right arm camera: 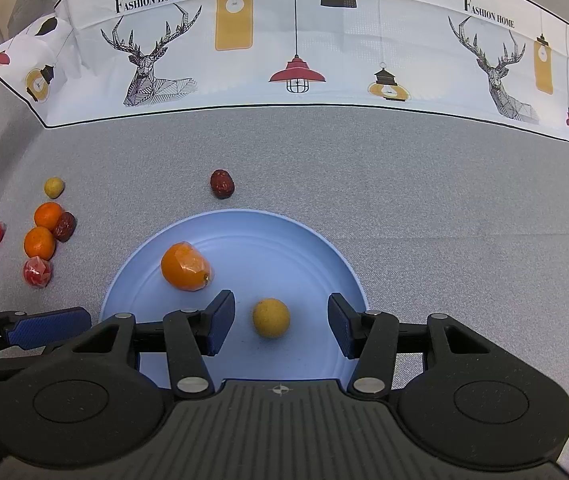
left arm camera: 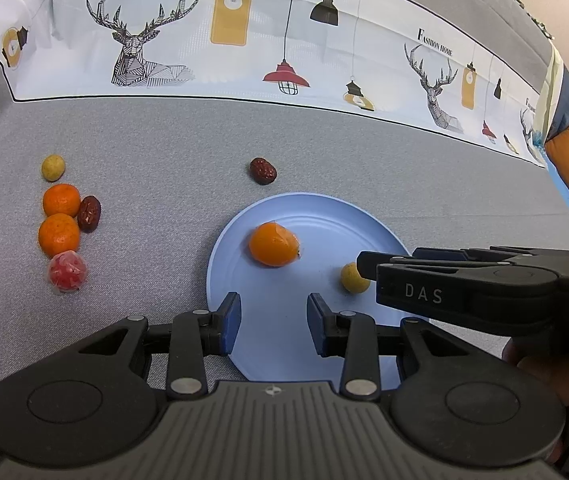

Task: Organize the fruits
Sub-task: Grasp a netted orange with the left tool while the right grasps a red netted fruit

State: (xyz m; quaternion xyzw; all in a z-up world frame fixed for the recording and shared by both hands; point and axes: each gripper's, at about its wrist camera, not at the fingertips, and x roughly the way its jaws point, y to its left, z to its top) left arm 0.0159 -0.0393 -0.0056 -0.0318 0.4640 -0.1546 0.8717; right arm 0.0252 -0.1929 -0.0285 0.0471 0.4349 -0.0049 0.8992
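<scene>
Right gripper [right arm camera: 280, 326] spread wide, empty, straddling yellow fruit [right arm camera: 271, 317] on blue plate [right arm camera: 316, 248] beside wrapped orange [right arm camera: 185, 266], likely just dropped; left gripper [left arm camera: 273, 322] also unclenched, loose fruit [left arm camera: 60, 232] left.

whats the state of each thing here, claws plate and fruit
left claw: open, empty, over the plate edge
right claw: open around the yellow fruit, not touching it
blue plate: holds two fruits
wrapped orange: lying on the plate
yellow fruit: lying on the plate
dark red date: on the cloth beyond the plate
</scene>
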